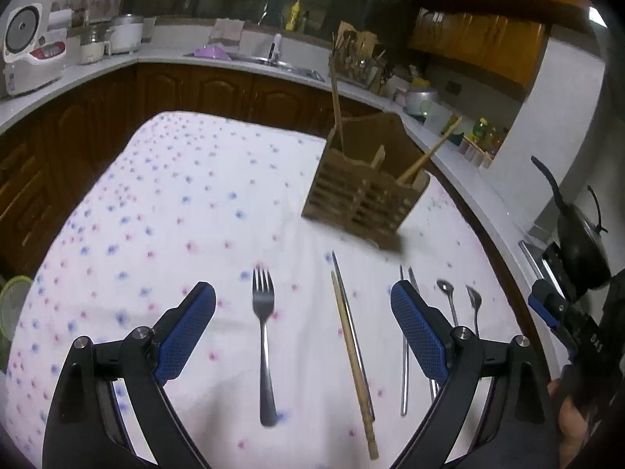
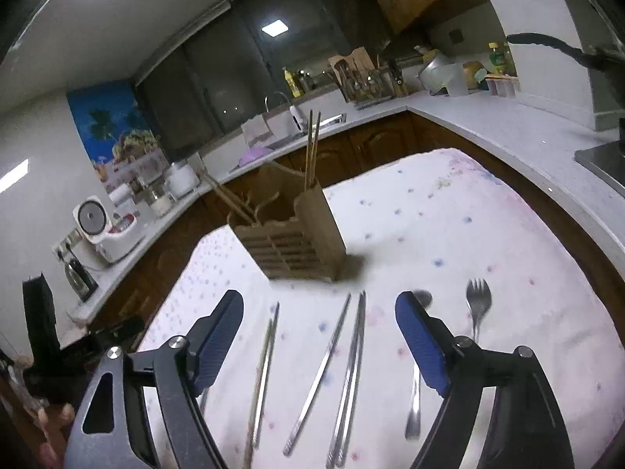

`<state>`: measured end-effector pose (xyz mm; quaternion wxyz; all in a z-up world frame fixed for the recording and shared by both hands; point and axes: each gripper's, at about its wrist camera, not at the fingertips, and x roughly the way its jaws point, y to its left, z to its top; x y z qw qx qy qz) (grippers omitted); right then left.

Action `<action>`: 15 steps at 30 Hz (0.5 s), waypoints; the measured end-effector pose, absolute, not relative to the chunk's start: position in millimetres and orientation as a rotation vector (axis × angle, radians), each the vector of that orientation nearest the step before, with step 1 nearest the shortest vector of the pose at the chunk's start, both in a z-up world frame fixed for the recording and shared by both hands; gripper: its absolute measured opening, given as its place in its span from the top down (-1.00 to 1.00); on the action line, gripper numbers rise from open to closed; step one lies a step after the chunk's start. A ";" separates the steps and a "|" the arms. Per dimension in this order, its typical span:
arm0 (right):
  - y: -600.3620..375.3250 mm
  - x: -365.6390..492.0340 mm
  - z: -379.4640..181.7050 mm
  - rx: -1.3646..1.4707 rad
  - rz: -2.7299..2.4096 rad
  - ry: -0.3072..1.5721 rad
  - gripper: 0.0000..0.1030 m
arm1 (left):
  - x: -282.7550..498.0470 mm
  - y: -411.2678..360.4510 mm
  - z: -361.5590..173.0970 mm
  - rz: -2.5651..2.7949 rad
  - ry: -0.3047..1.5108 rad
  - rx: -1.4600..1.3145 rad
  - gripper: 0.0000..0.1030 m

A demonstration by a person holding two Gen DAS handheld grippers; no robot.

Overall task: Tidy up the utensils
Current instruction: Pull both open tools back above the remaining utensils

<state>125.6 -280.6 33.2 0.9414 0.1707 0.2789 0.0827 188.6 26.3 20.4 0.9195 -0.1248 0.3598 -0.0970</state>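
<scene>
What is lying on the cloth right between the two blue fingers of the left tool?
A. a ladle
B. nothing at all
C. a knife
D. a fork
D: in the left wrist view the fork lies on the flowered cloth between the open fingers of the left tool, untouched by either pad.

Left tongs (image 1: 302, 305) and right tongs (image 2: 319, 312) both tilt downward, blue pads spread wide, nothing between them.

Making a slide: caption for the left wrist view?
Open left tool above fork and chopsticks, wooden holder beyond.
</scene>
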 end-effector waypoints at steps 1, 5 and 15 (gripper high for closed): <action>-278.5 121.6 30.0 0.335 0.166 0.577 -0.64 | 185.5 25.8 17.1 -0.199 0.746 -0.256 -0.81; -272.1 112.7 18.7 0.288 0.156 0.604 -0.73 | 175.7 24.5 5.5 -0.197 0.769 -0.251 -0.81; -266.4 116.3 -4.3 0.246 0.131 0.683 -0.84 | 174.0 22.4 -13.0 -0.189 0.827 -0.235 -0.81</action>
